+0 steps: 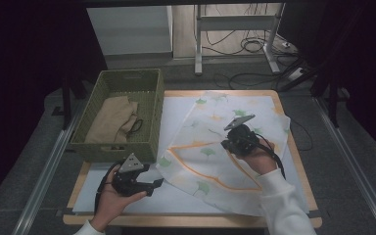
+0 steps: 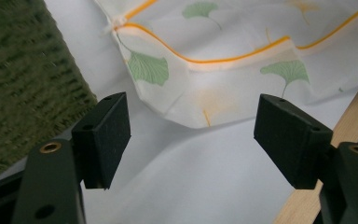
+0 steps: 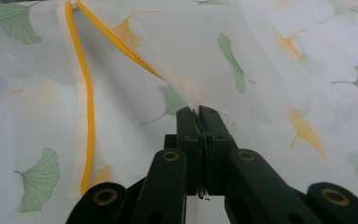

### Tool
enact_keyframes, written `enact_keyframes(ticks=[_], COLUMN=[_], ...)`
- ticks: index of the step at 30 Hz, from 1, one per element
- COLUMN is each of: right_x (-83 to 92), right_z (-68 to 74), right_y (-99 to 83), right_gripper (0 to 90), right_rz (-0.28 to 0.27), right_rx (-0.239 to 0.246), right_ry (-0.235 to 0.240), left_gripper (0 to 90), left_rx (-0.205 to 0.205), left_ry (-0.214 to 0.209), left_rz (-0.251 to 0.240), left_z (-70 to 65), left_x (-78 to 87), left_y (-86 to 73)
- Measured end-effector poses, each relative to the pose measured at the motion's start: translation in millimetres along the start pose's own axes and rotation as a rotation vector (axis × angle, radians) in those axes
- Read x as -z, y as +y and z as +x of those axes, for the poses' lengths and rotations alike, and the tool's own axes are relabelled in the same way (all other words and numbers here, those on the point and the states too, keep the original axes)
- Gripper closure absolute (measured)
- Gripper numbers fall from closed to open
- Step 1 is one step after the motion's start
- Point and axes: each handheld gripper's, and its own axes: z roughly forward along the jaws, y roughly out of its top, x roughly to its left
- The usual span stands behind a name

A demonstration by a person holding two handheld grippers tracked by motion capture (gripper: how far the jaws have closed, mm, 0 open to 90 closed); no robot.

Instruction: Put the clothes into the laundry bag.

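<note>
A thin white cloth [image 1: 225,147] printed with green and yellow ginkgo leaves and edged in orange lies spread over the right half of the table. My right gripper [image 1: 231,143] is over its middle, shut on a pinched fold of the cloth [image 3: 186,93], which rises into a ridge between the jaws [image 3: 198,114]. My left gripper [image 1: 157,183] hovers near the front left, open, its pads wide apart and holding nothing. The cloth's near corner [image 2: 191,112] lies just beyond the left gripper [image 2: 191,140].
A green woven basket [image 1: 149,93] stands at the back left with a tan garment [image 1: 110,120] inside; its wall [image 2: 23,79] is close to my left gripper. A white sheet [image 1: 176,196] covers the wooden table [image 1: 293,147]. Cables and desk legs lie on the floor behind.
</note>
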Motion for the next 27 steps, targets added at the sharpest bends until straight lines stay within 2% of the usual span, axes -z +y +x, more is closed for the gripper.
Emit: enact_keyframes(ticks=[5, 15, 20, 27], right_x=[0.0, 1.3, 1.0, 0.9], right_z=[-0.2, -1.4, -0.9, -1.1], right_y=[-0.2, -1.1, -1.3, -1.8], right_gripper=[86.7, 86.7, 86.7, 86.7], right_rz=[0.001, -0.002, 0.001, 0.003], right_rx=[0.0, -0.005, -0.005, -0.002], right_ry=[0.001, -0.001, -0.001, -0.001], left_gripper=[25.6, 26.1, 25.9, 25.8], left_rx=[-0.007, -0.025, -0.006, -0.003], left_ry=[-0.004, -0.017, -0.047, -0.053], left_rz=[-0.004, 0.029, 0.038, 0.036], left_z=[0.8, 4.4, 9.1, 16.8], left_x=[2.3, 3.8, 9.9, 16.5], left_y=[6.2, 16.9, 28.8, 44.3])
